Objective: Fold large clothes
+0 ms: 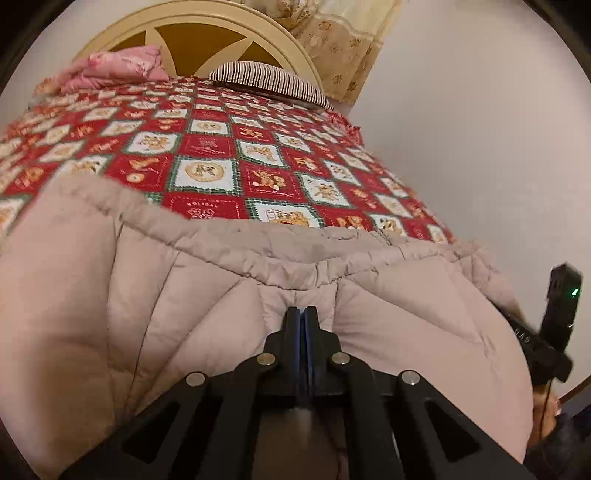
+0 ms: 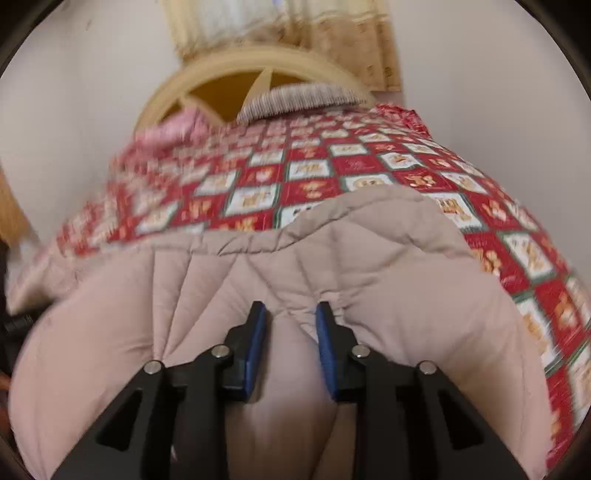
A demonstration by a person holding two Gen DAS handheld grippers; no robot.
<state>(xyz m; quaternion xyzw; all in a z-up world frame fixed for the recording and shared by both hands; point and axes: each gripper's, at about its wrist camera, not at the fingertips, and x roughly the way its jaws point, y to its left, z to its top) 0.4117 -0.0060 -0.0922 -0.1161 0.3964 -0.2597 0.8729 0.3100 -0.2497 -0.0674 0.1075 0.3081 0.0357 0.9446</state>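
A beige quilted puffer coat [image 1: 184, 295] lies across the near end of the bed, its gathered hem edge toward the headboard. My left gripper [image 1: 303, 314] is shut on a fold of the coat near that edge. In the right wrist view the coat [image 2: 388, 266] fills the lower half. My right gripper [image 2: 291, 314] has its jaws apart with a bulge of coat fabric between the blue pads [image 2: 325, 332]. The right gripper's black body [image 1: 554, 321] shows at the right edge of the left wrist view.
The bed has a red and white patchwork quilt [image 1: 221, 147]. A striped pillow [image 1: 269, 81] and a pink bundle [image 1: 118, 70] lie by the cream headboard [image 1: 207, 22]. A white wall [image 1: 480, 147] stands to the right, a curtain [image 1: 340, 40] behind.
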